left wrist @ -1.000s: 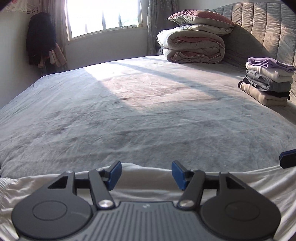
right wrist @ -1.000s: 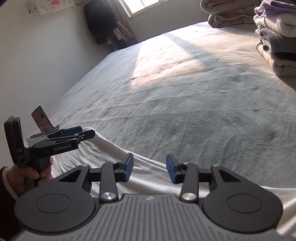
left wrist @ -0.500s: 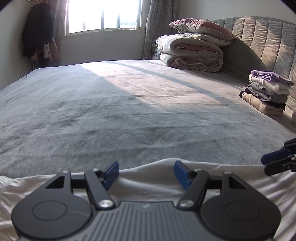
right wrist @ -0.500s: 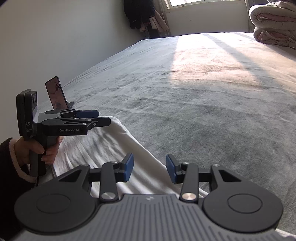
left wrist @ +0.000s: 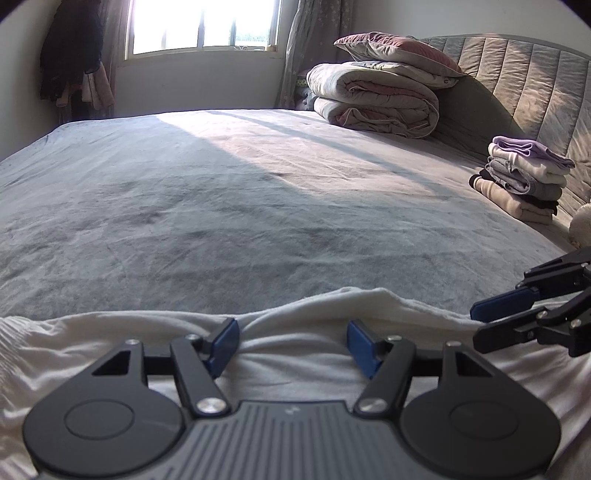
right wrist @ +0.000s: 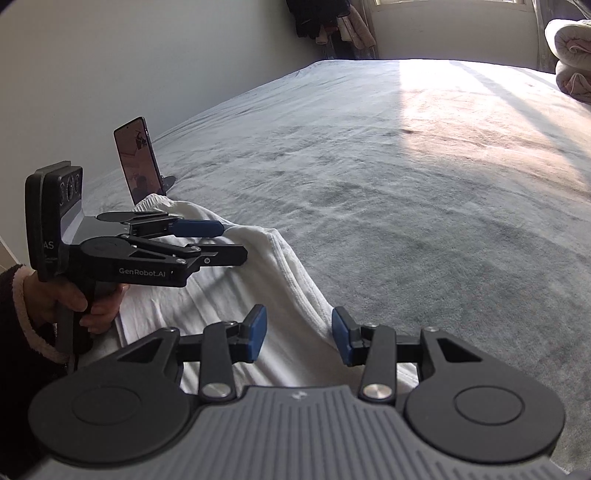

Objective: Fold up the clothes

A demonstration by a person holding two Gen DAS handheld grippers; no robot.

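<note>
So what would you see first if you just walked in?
Probably the white garment crumpled at the near edge of the big grey bed, with both open grippers over it. Next, the sunny window at the far end and the stack of folded clothes by the headboard.

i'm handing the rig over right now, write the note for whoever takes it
Left gripper: open, over the white garment, gripping nothing.
Right gripper: open, at the garment's edge nearest the middle of the bed, also gripping nothing.
The garment lies rumpled along the near side of the grey bed, not yet folded. A phone stands propped just beyond it.
Done: a stack of folded clothes sits by the headboard.
Left: spread the white garment flat, fold it, probably add it to the stack.
</note>
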